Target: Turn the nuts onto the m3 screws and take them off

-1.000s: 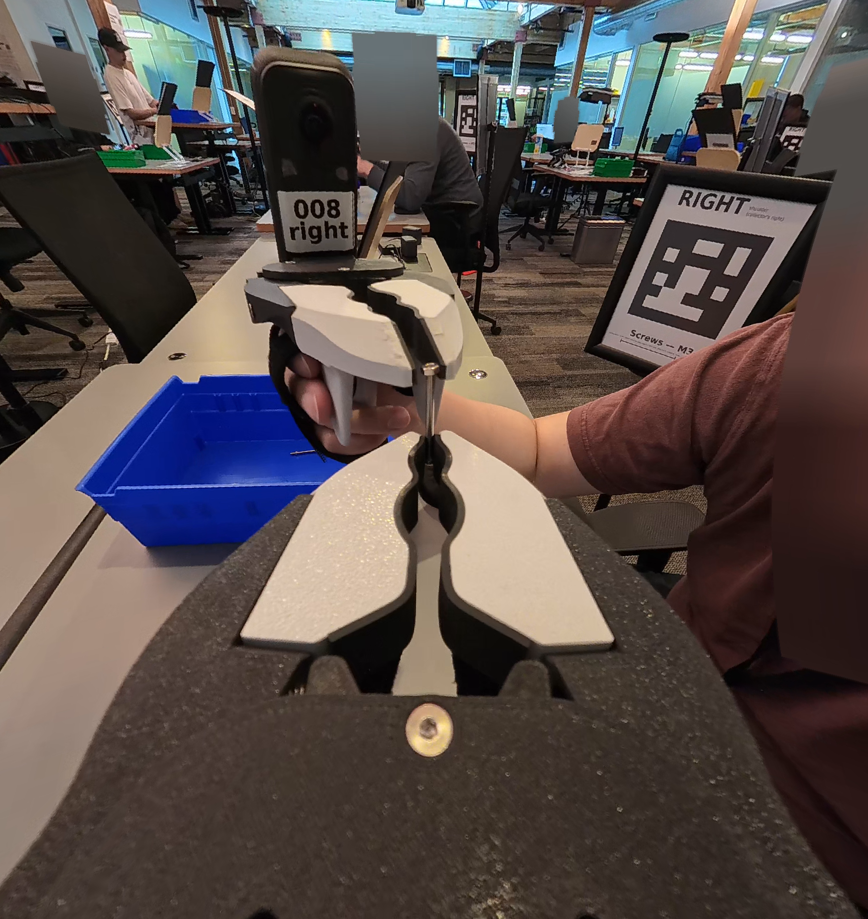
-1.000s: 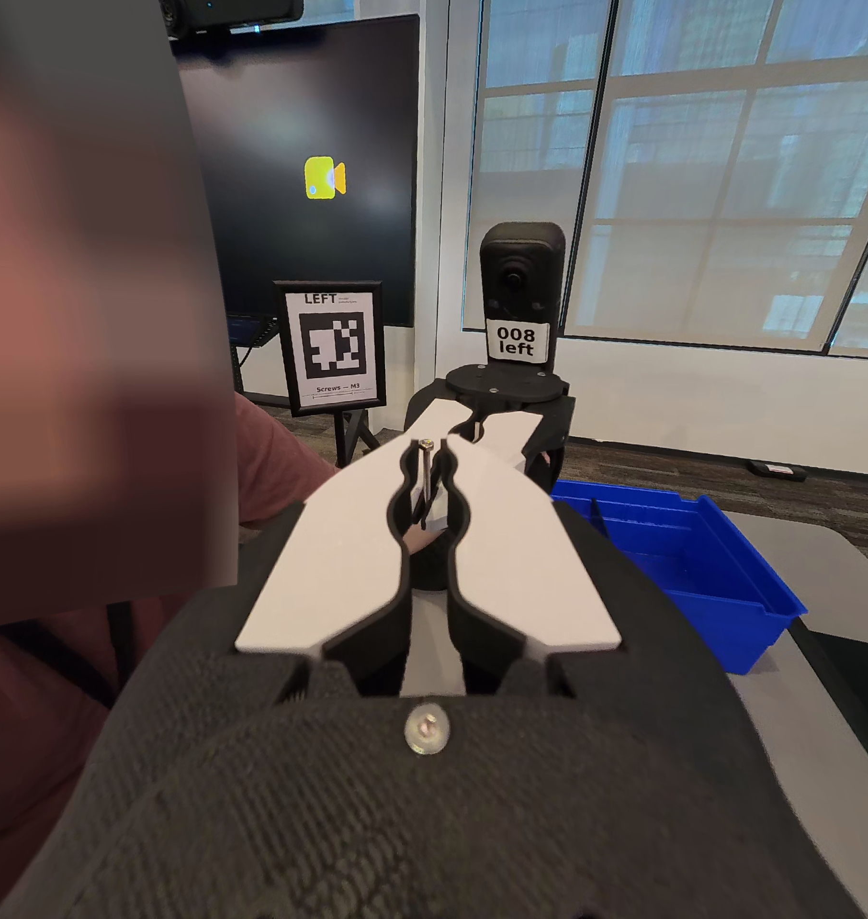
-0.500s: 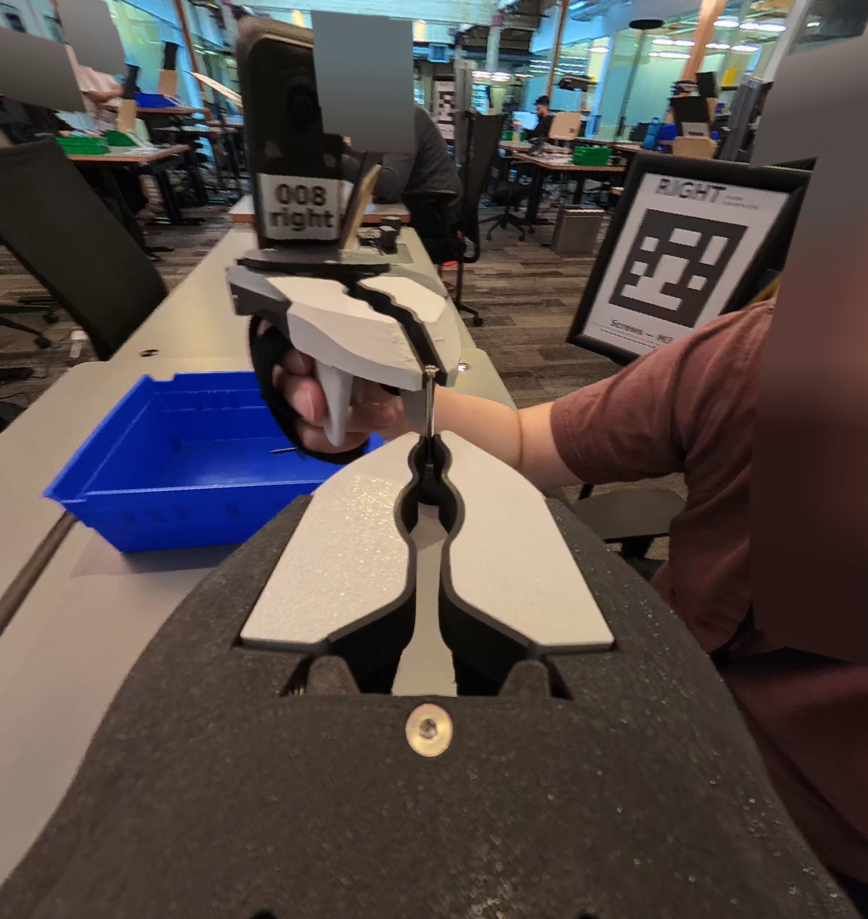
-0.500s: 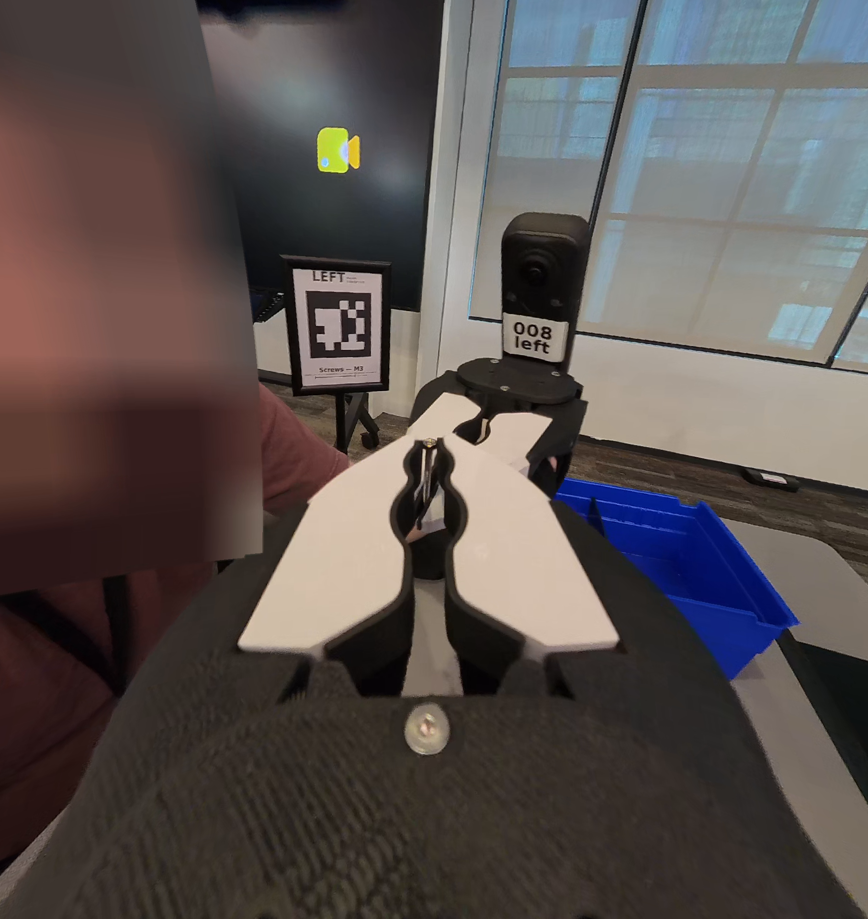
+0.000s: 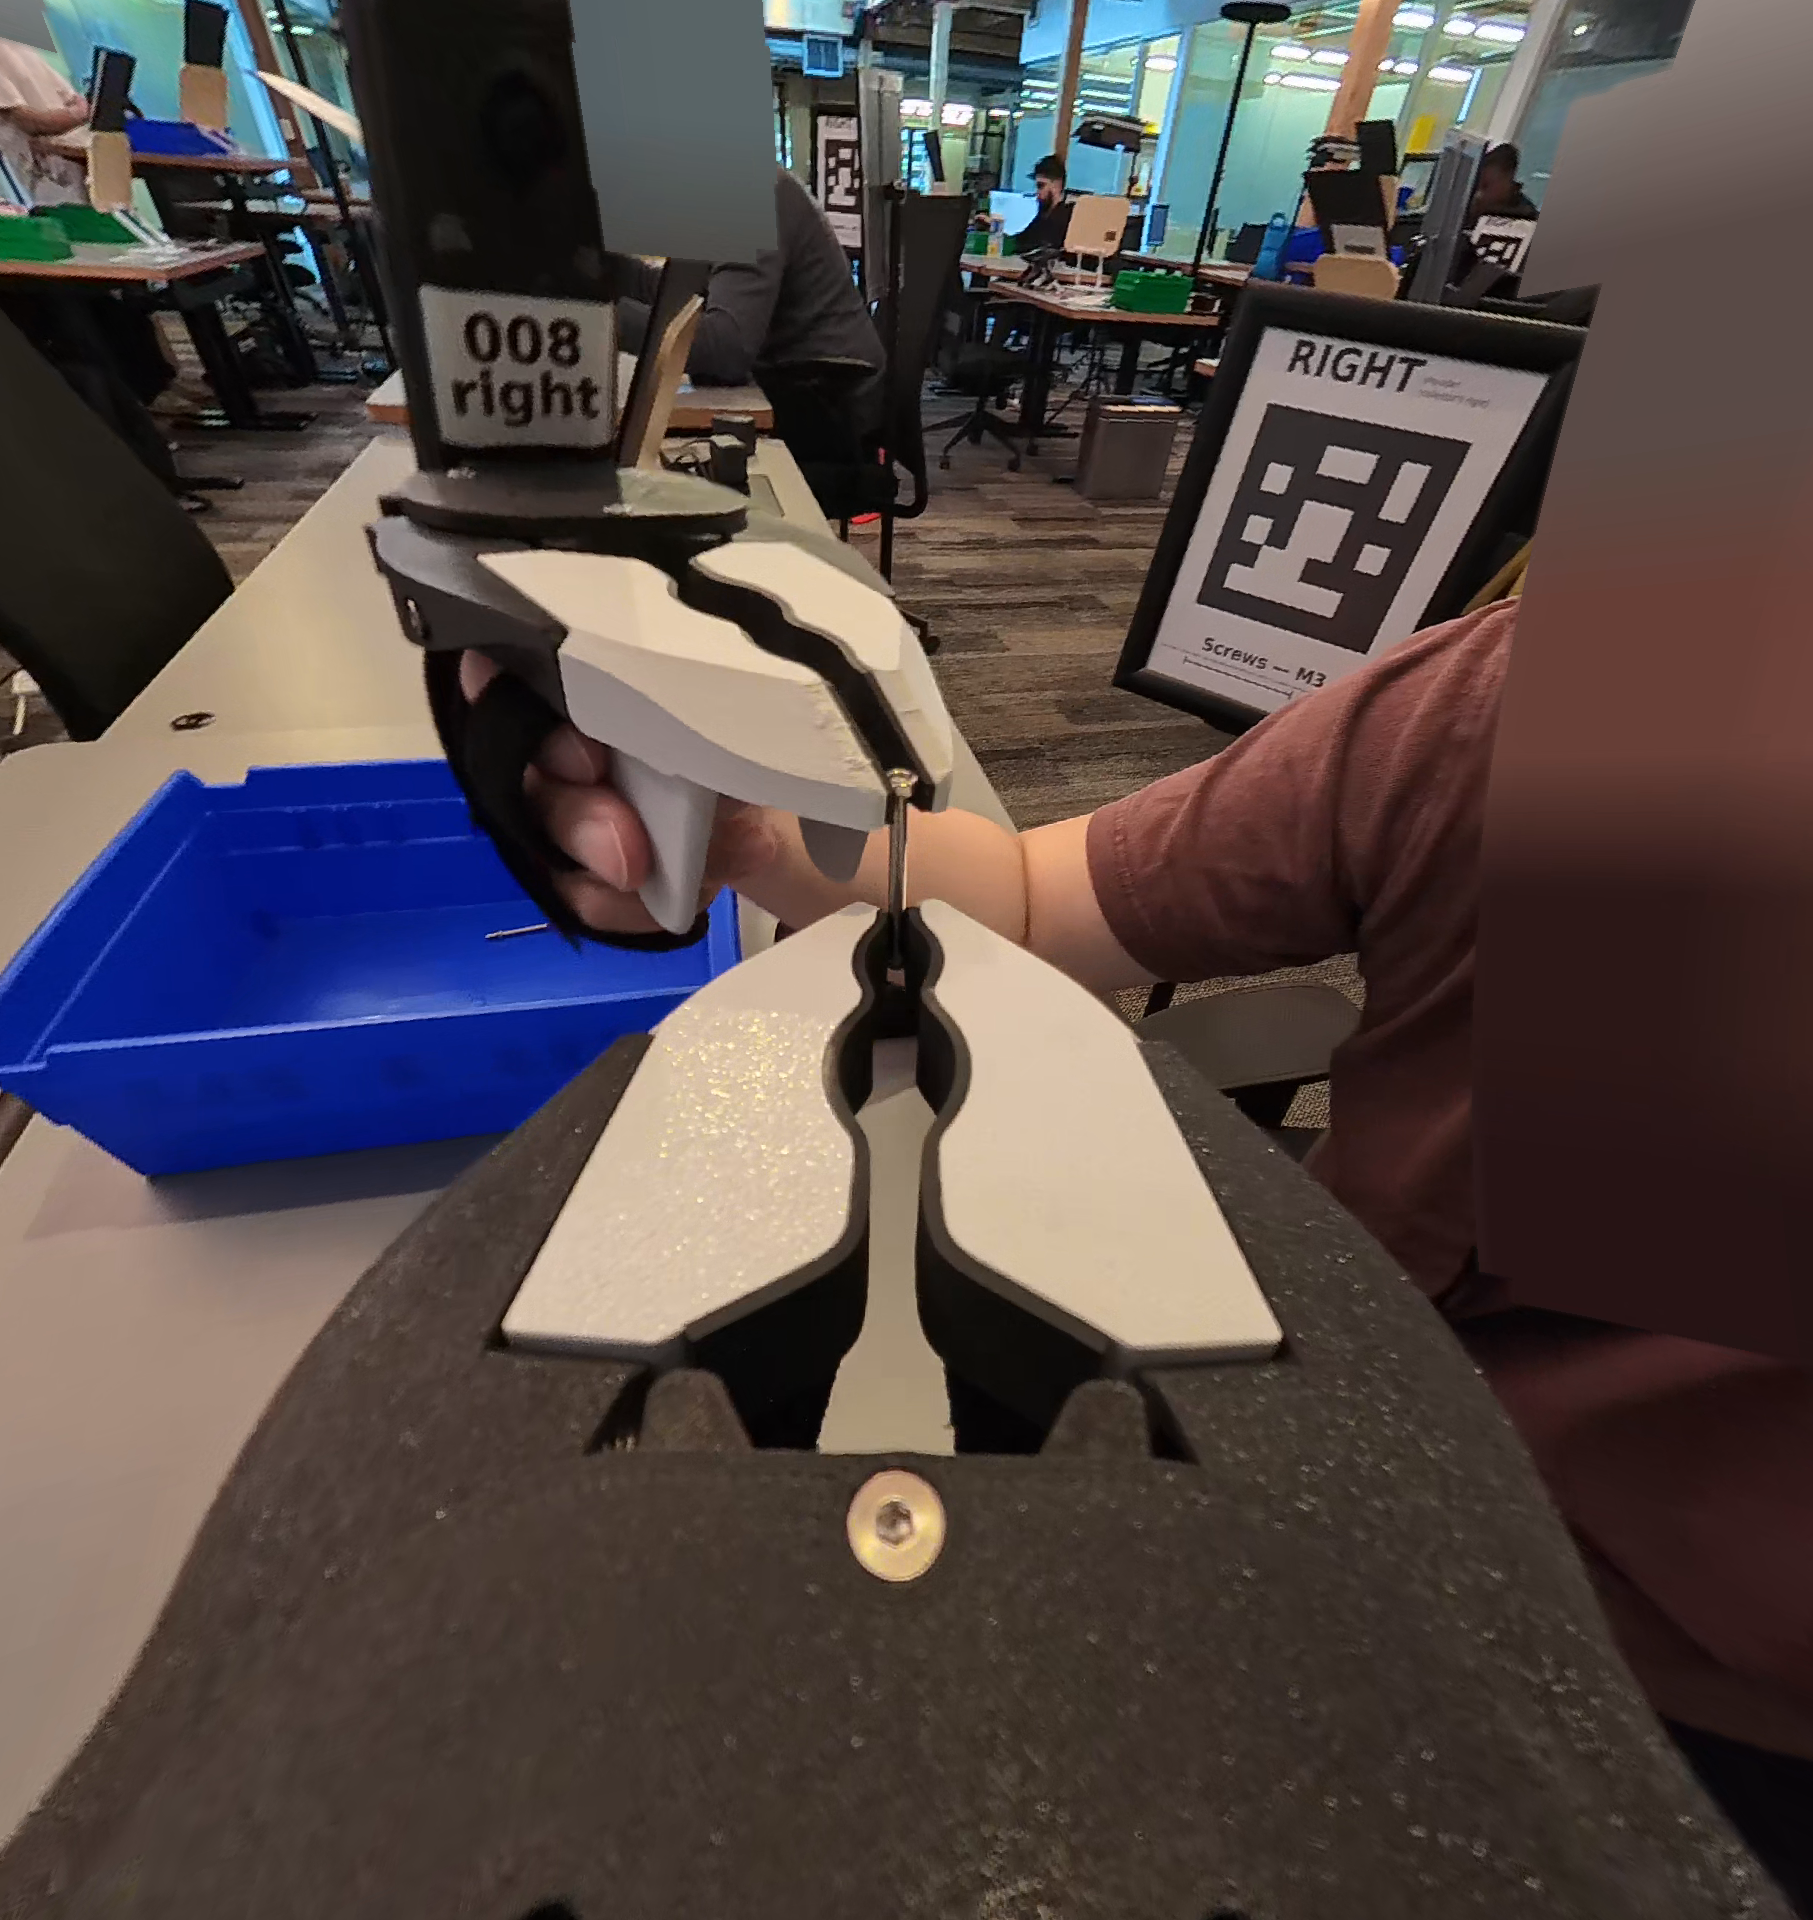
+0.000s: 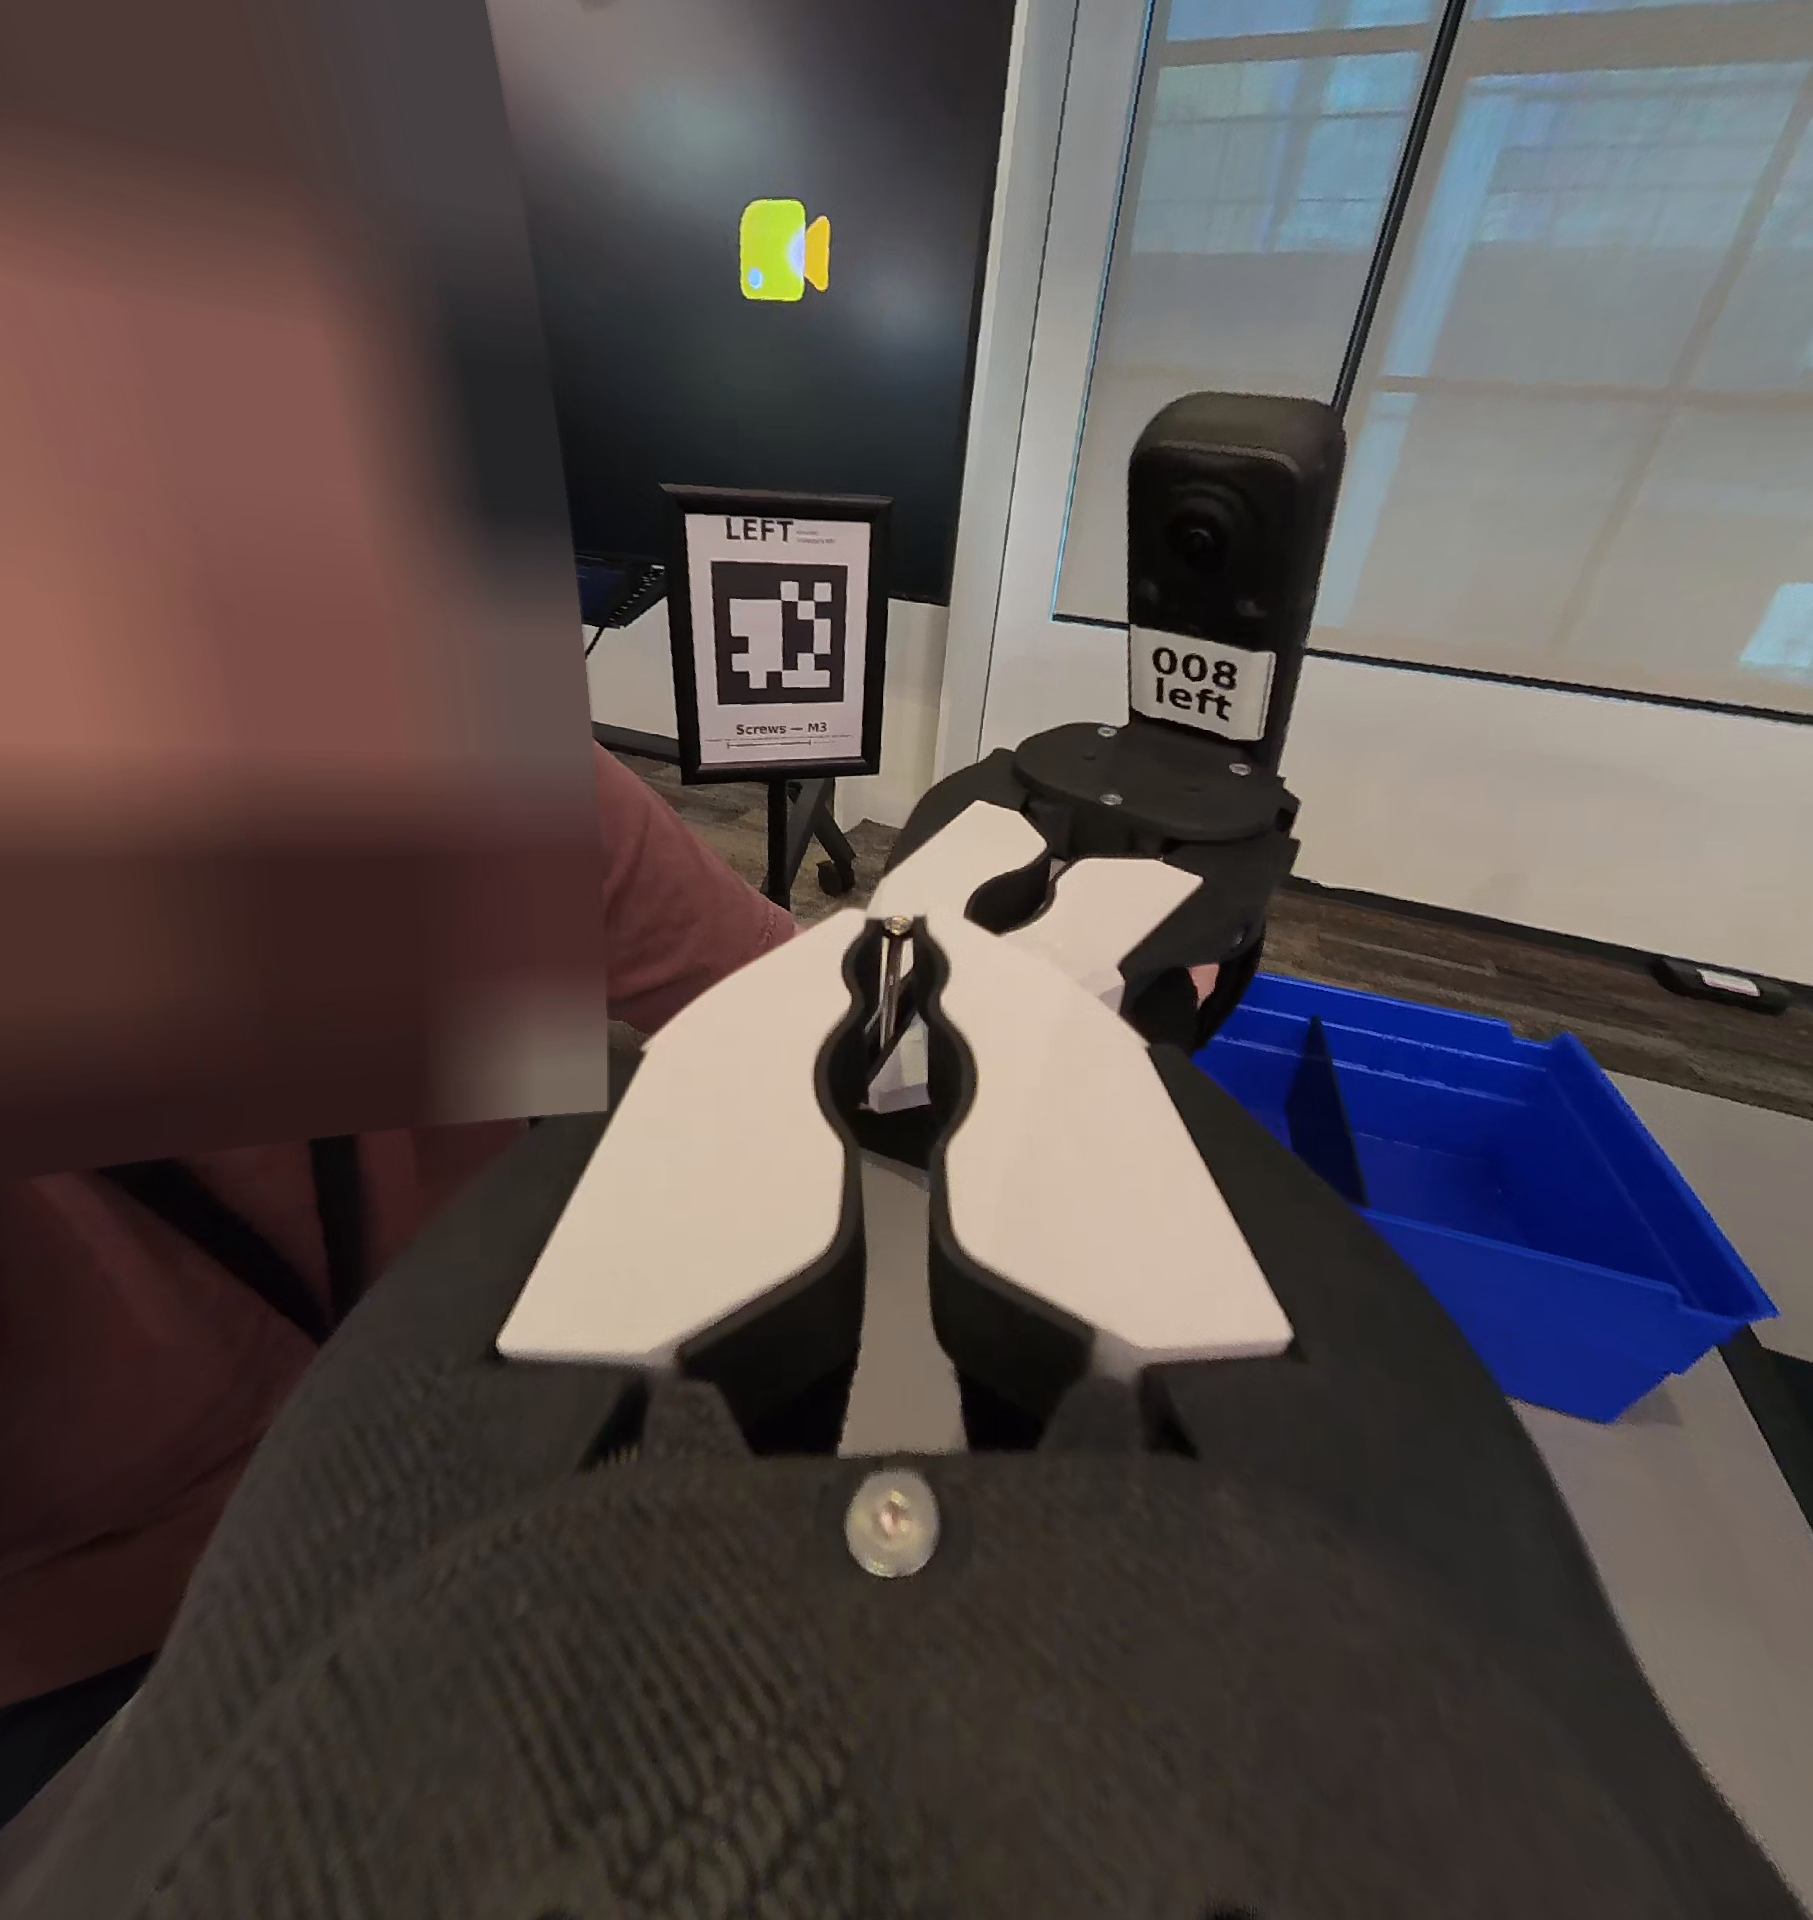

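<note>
We see a grey tabletop (image 5: 102, 1351) carrying a blue bin (image 5: 289, 1039) near its far edge, one loose screw (image 5: 515, 932) lying on the bin's floor. Above the tabletop, our right gripper (image 5: 907, 795) is clamped on the head of an m3 screw (image 5: 896, 862) that hangs straight down; our left gripper (image 5: 896, 940) pinches its lower end, where we cannot make out a nut

Blue bin (image 5: 289, 997) beside, perhaps shallow
</note>
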Motion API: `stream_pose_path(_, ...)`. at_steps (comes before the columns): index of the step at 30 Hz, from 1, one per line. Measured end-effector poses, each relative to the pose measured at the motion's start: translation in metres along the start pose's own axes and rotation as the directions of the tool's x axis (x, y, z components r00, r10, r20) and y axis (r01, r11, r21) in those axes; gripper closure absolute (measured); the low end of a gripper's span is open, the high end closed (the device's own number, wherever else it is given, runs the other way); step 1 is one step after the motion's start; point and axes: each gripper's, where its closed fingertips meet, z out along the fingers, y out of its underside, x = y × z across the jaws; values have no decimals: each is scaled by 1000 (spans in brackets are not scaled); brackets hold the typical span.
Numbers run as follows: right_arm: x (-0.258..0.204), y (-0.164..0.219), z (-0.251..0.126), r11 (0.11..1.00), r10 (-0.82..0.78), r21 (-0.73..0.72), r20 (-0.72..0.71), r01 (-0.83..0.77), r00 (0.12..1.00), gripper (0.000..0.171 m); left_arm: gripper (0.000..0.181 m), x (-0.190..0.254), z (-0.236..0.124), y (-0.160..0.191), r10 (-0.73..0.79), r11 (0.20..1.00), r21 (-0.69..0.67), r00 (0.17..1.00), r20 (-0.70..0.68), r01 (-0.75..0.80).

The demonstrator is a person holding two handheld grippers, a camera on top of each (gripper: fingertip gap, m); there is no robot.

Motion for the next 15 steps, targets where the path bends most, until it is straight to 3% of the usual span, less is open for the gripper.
stream_pose_path(15, 7, 6, -5, 996, -27, -88, -84, 20, 996, 165, 179, -8, -1, 5, -24, 999, -24, 999, 35, 25)
